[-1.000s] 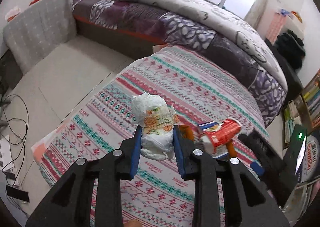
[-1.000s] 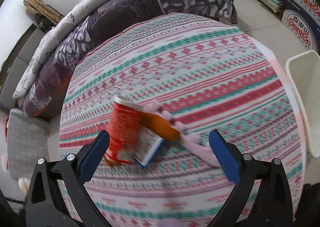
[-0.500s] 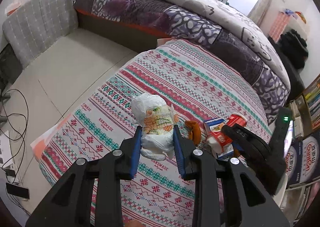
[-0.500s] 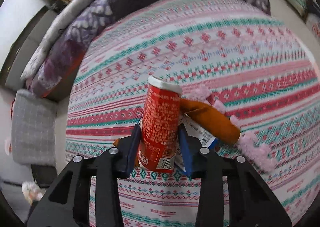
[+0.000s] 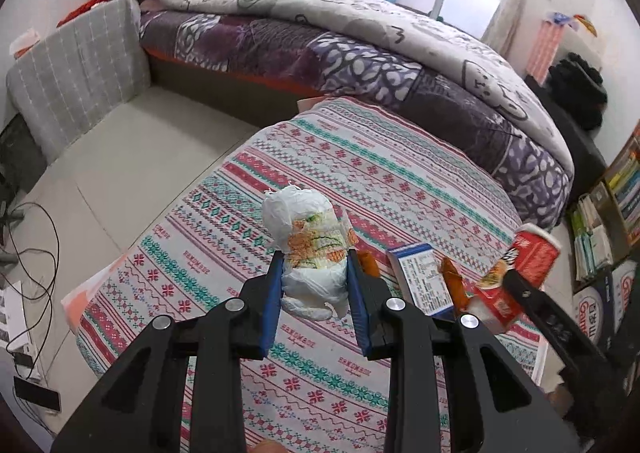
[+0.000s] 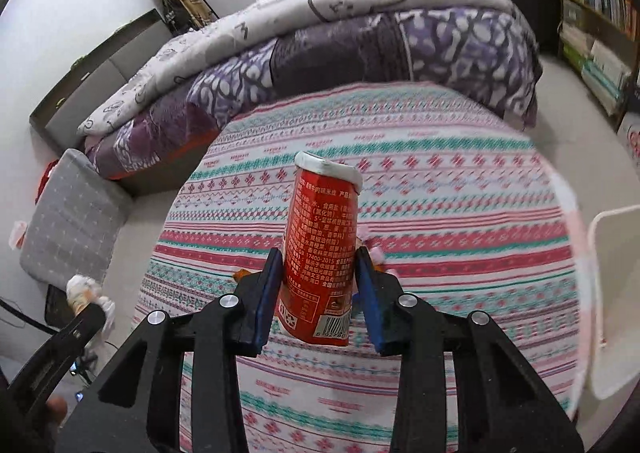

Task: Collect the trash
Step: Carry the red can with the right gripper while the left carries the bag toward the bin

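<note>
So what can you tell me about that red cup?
The red cup is a tall paper one with a white rolled rim and small white print, plus a barcode near its base. It looks dented. It stands almost upright, rim away from the camera, clamped between the right gripper's blue pads, above the striped cloth.

Left wrist camera looks steeply down along its fingers, close over the patterned tablecloth [image 5: 360, 181], facing the bed [image 5: 360, 37] and the doorway. Right wrist camera tilts down too, just as close, facing the same bed [image 6: 320, 33] from further right. Both share cloth [image 6: 440, 181] and bed, and each catches the other's gripper at its edge.
</note>
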Action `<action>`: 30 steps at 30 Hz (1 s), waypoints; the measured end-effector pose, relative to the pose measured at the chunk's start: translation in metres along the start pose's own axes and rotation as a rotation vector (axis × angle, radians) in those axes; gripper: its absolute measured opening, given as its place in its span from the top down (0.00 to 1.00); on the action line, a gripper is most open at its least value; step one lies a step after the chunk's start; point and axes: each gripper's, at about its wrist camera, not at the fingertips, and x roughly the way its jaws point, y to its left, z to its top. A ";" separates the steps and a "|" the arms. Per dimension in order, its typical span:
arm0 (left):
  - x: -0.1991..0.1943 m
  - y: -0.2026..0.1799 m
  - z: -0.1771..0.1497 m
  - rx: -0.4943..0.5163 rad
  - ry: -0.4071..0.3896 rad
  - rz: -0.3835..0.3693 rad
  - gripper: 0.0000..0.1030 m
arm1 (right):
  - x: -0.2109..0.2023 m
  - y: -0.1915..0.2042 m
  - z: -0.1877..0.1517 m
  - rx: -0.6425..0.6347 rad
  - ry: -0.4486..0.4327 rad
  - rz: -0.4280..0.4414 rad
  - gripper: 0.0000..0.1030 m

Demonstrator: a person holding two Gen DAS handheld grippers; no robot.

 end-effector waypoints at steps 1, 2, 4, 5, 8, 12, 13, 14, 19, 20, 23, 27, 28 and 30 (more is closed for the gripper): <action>0.001 -0.003 -0.001 0.008 0.000 -0.001 0.71 | -0.005 -0.004 0.000 -0.010 -0.010 -0.007 0.66; 0.001 -0.008 -0.004 0.017 -0.001 -0.002 0.71 | -0.009 -0.009 -0.001 -0.016 -0.017 -0.013 0.66; 0.002 -0.016 -0.008 0.038 0.000 -0.005 0.71 | -0.016 -0.019 -0.002 -0.023 -0.024 -0.025 0.66; 0.003 -0.021 -0.010 0.050 0.001 -0.007 0.71 | -0.019 -0.022 -0.003 -0.024 -0.026 -0.029 0.66; 0.005 -0.035 -0.017 0.084 0.005 -0.013 0.71 | -0.027 -0.038 -0.007 -0.025 -0.028 -0.051 0.66; 0.009 -0.054 -0.028 0.133 0.013 -0.019 0.71 | -0.037 -0.062 -0.014 -0.021 -0.031 -0.090 0.65; 0.009 -0.058 -0.031 0.142 0.014 -0.021 0.70 | -0.039 -0.066 -0.017 -0.022 -0.033 -0.100 0.65; 0.009 -0.063 -0.033 0.155 0.014 -0.022 0.71 | -0.040 -0.071 -0.019 -0.023 -0.035 -0.108 0.65; 0.013 -0.086 -0.049 0.214 0.021 -0.027 0.71 | -0.043 -0.102 -0.027 0.015 -0.034 -0.136 0.65; 0.014 -0.091 -0.051 0.225 0.022 -0.028 0.71 | -0.043 -0.107 -0.027 0.024 -0.032 -0.137 0.65; 0.015 -0.105 -0.060 0.255 0.017 -0.036 0.71 | -0.048 -0.119 -0.028 0.036 -0.039 -0.148 0.65; 0.014 -0.123 -0.069 0.295 0.011 -0.055 0.70 | -0.056 -0.136 -0.028 0.072 -0.044 -0.150 0.65; 0.014 -0.129 -0.071 0.305 0.011 -0.059 0.71 | -0.057 -0.139 -0.028 0.078 -0.048 -0.153 0.65; 0.015 -0.136 -0.075 0.316 0.013 -0.067 0.70 | -0.062 -0.149 -0.027 0.097 -0.056 -0.162 0.65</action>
